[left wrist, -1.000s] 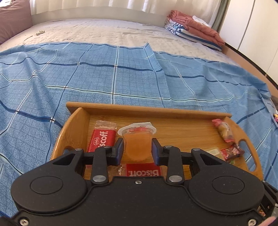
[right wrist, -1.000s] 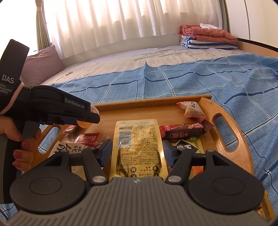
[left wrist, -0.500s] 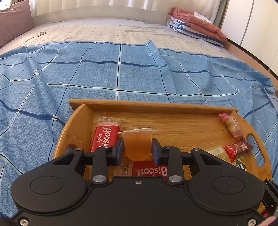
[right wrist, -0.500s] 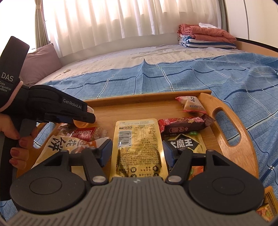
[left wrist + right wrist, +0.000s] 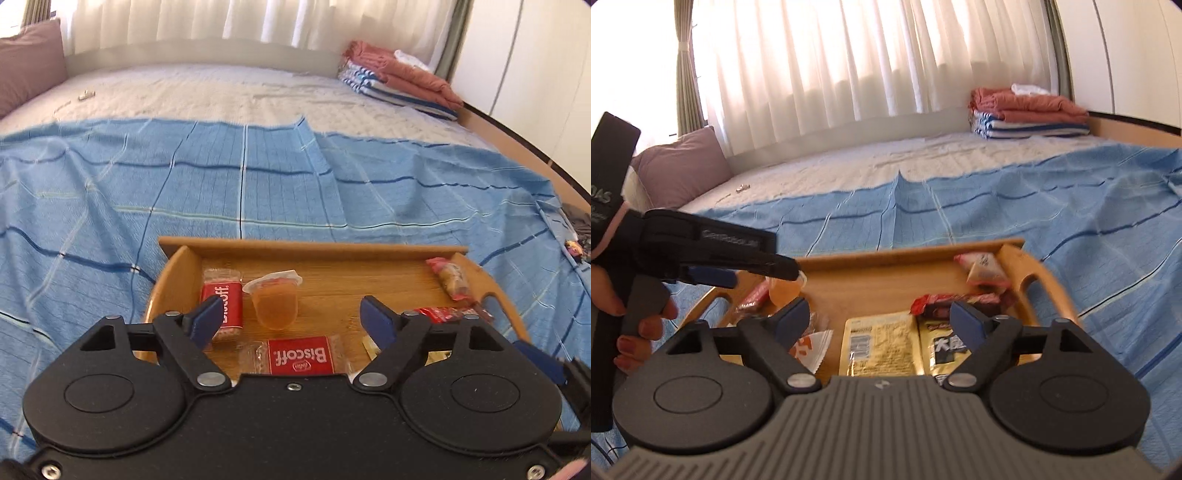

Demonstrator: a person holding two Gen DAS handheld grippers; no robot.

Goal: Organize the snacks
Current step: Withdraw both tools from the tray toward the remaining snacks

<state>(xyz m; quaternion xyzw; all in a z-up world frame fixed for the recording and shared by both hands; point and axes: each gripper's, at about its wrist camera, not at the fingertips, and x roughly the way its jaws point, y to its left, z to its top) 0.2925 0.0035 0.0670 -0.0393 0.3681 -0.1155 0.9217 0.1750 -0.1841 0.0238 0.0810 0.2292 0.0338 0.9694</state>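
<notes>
A wooden tray [image 5: 314, 246] rests on a blue checked sheet. In it an orange jelly cup [image 5: 277, 302] sits beside two red Biscoff packets [image 5: 223, 306] [image 5: 299, 356]. My left gripper [image 5: 291, 321] hangs just above and short of the cup, jaws opening wide, pads clear of it. In the right wrist view a yellow pouch [image 5: 879, 343] lies flat on the tray [image 5: 912, 251] beside a black-and-gold packet [image 5: 942, 345]. My right gripper [image 5: 881, 319] is above the pouch, jaws opening, touching nothing. The left gripper [image 5: 790, 271] and the hand [image 5: 613, 295] holding it show at the left.
More wrapped snacks lie at the tray's right end: a red bar [image 5: 956, 302] and a pink packet [image 5: 984, 271]. A white-and-orange bag [image 5: 809, 347] lies at its left. Folded blankets [image 5: 399, 81] and a pillow [image 5: 683, 166] sit at the far end of the bed.
Both grippers went from shut to wide open. The left let go of the jelly cup, the right let go of the yellow pouch, and both drew up and back from the tray.
</notes>
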